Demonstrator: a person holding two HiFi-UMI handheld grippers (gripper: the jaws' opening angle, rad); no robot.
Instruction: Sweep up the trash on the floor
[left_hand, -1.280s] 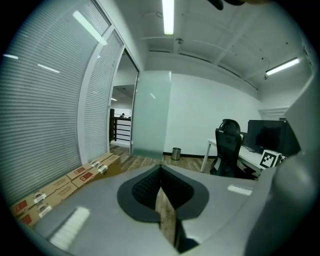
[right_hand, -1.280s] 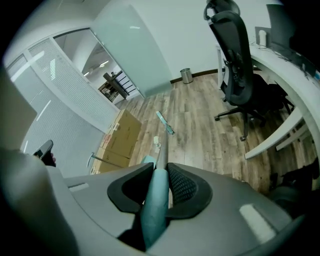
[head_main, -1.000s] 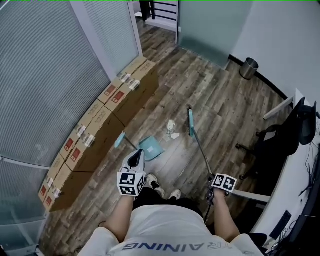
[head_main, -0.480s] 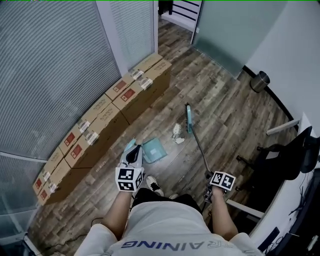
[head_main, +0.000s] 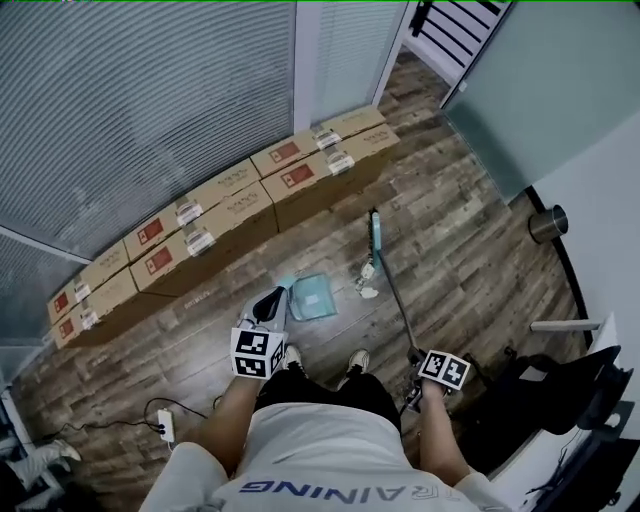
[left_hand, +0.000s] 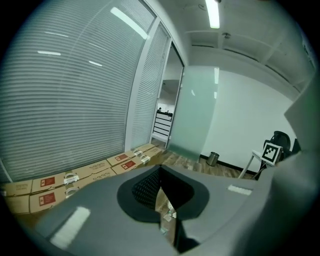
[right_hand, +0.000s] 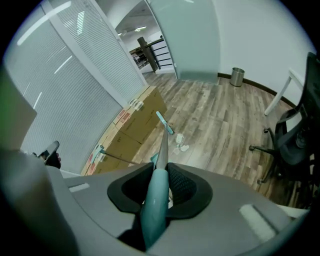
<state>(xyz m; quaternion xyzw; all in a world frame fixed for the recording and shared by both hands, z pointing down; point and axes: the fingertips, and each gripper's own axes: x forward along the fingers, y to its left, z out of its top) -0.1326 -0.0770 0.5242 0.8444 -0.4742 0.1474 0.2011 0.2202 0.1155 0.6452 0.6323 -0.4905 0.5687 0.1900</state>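
1. The right gripper (right_hand: 160, 182) is pinching the teal plastic grip of a long broom (right_hand: 152, 212). Its pads press on both sides of the grip, which fills the gap between the jaws.
2. Past the grip the broom becomes a thin silver metal shaft (head_main: 397, 300) ending in a narrow teal head (head_main: 377, 233). The head rests on the brown wood-plank floor (head_main: 450, 250), beyond and to the right of the square teal plastic dustpan (head_main: 312, 297) as the head view shows it.
3. The left gripper (left_hand: 160, 175) has its jaws pressed together, and only a narrow sliver of floor shows along the seam below the pads. In the head view its tip hangs just to the left of the dustpan.
4. The trash is a few small crumpled white paper scraps (head_main: 367, 280). They lie loose on the floor just right of the dustpan, between it and the broom shaft, with the broom head just beyond them.
5. The dustpan lies on the floor, apart from both grippers.
6. A row of brown cardboard boxes with red labels (head_main: 230, 215) stands beyond the dustpan, against a wall of grey slatted blinds (head_main: 150, 110).
7. A round metal bin (head_main: 548, 223) stands well to the right of the dustpan, near the wall.
8. A black office chair (right_hand: 295, 140) is farther right of the dustpan.
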